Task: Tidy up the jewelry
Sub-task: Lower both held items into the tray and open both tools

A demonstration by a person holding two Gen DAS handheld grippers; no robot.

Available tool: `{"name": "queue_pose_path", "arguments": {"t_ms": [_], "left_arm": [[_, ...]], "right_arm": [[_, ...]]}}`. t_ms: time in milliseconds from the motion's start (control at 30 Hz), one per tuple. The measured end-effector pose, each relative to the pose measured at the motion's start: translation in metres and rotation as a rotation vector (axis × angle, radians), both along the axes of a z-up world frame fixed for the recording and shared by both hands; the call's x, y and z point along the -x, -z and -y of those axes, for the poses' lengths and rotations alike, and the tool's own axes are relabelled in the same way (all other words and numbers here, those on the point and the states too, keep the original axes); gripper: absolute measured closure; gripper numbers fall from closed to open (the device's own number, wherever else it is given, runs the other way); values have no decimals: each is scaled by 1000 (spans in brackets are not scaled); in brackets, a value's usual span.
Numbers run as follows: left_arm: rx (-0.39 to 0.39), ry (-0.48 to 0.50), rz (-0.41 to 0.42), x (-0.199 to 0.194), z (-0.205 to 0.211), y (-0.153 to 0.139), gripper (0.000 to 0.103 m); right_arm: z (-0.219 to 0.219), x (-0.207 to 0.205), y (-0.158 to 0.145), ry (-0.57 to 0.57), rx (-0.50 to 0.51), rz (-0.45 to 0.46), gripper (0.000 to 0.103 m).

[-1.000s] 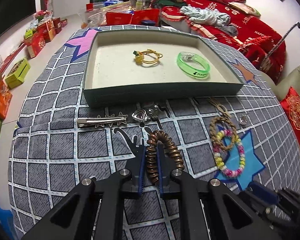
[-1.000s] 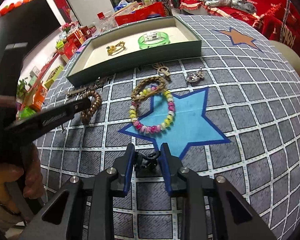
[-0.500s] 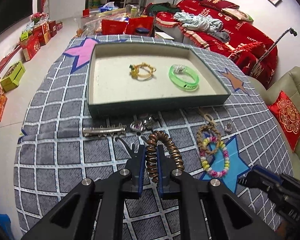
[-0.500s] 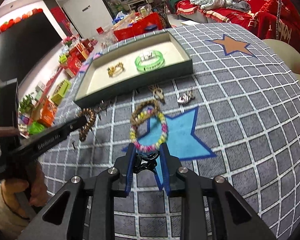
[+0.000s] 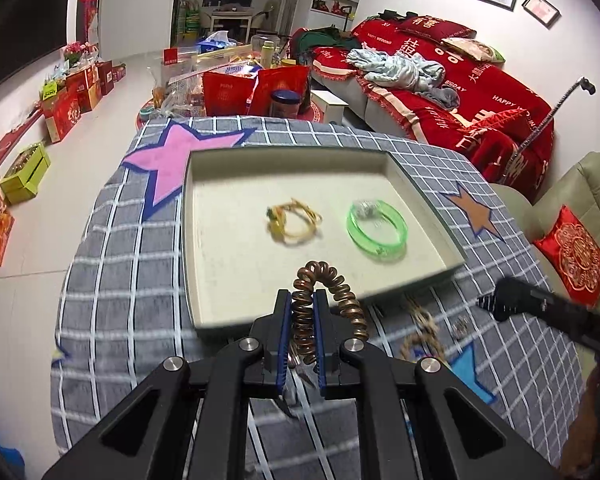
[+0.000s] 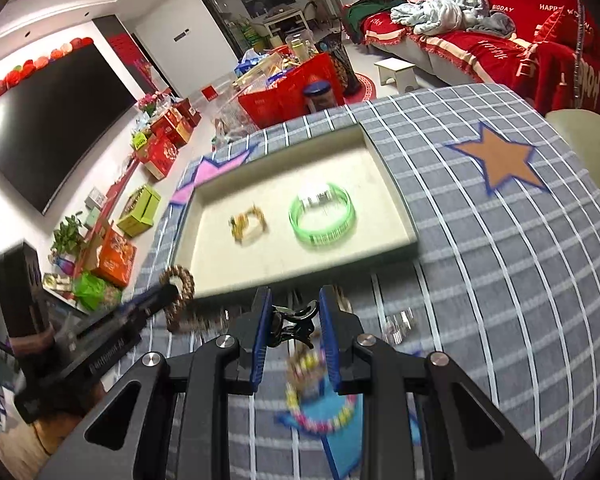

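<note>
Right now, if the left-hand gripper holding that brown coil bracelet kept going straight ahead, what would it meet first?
Probably the open cream-lined tray. The left gripper, shut on the brown coiled bracelet, points over its near wall toward the bare floor just short of the yellow corded bracelet. Its height above the tray is unclear.
</note>
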State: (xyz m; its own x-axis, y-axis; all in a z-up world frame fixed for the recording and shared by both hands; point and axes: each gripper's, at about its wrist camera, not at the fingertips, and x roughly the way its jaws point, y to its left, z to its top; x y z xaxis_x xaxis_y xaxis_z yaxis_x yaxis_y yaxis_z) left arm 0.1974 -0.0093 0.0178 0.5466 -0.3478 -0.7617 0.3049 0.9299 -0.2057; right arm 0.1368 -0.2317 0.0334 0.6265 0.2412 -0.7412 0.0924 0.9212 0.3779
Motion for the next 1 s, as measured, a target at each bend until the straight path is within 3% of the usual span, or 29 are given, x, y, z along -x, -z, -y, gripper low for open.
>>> {"name": "queue_pose_path", "arguments": {"t_ms": [267,533,733,1000], "left_arm": [[-33,-2,-29,-46,4,16,76],[-70,18,-74,-65,14,40,76],[-95,26,-88,-73,20,52,76],[-153,13,-69,-88,27,59,76]], "right_arm": [[-8,-64,25,-32,-49,-58,77],[-23,-91,65,-54,-123,-143,77],[-22,-101,82,-36,-105,-178,77],[-7,-111,80,18,-54,-168,77]]}}
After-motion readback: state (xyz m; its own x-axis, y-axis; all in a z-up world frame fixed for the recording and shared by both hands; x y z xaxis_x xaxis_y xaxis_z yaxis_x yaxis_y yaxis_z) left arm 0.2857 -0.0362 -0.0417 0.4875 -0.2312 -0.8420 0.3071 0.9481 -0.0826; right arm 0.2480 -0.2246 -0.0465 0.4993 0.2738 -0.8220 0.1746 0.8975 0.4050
